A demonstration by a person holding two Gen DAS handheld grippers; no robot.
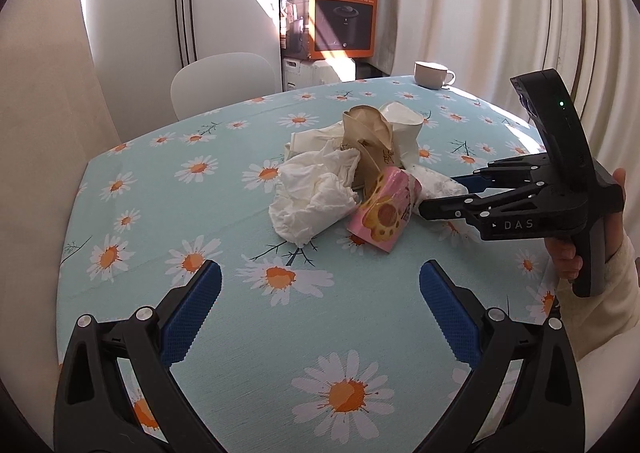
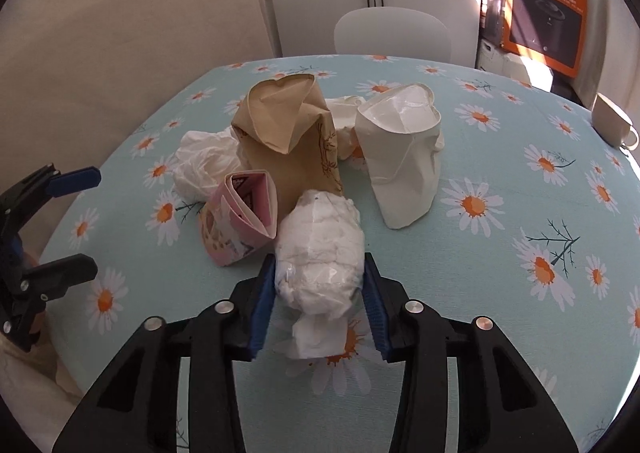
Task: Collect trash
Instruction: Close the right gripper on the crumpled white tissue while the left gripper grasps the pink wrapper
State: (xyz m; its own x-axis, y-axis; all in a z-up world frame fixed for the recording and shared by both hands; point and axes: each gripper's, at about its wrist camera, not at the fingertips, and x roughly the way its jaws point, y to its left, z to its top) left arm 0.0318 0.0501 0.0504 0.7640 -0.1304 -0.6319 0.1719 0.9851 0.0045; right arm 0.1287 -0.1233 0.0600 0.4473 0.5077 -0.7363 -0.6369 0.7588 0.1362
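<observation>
At the near edge of the heap, we see the right gripper (image 2: 320, 293) pinching a tissue wad (image 2: 320, 253); the left gripper (image 1: 320, 305) spread; lifting may topple the pink wrapper (image 2: 240, 217).

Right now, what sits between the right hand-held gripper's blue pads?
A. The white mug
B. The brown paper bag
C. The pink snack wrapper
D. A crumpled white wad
D: the right hand-held gripper has its pads pressed on both sides of the crumpled white wad.

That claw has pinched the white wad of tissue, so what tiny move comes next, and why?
Probably a short lift straight up. The right gripper has its jaws pressed on both sides of the crumpled tissue wad, which leans against the pink wrapper and brown paper bag; rising first should avoid dragging them.
</observation>
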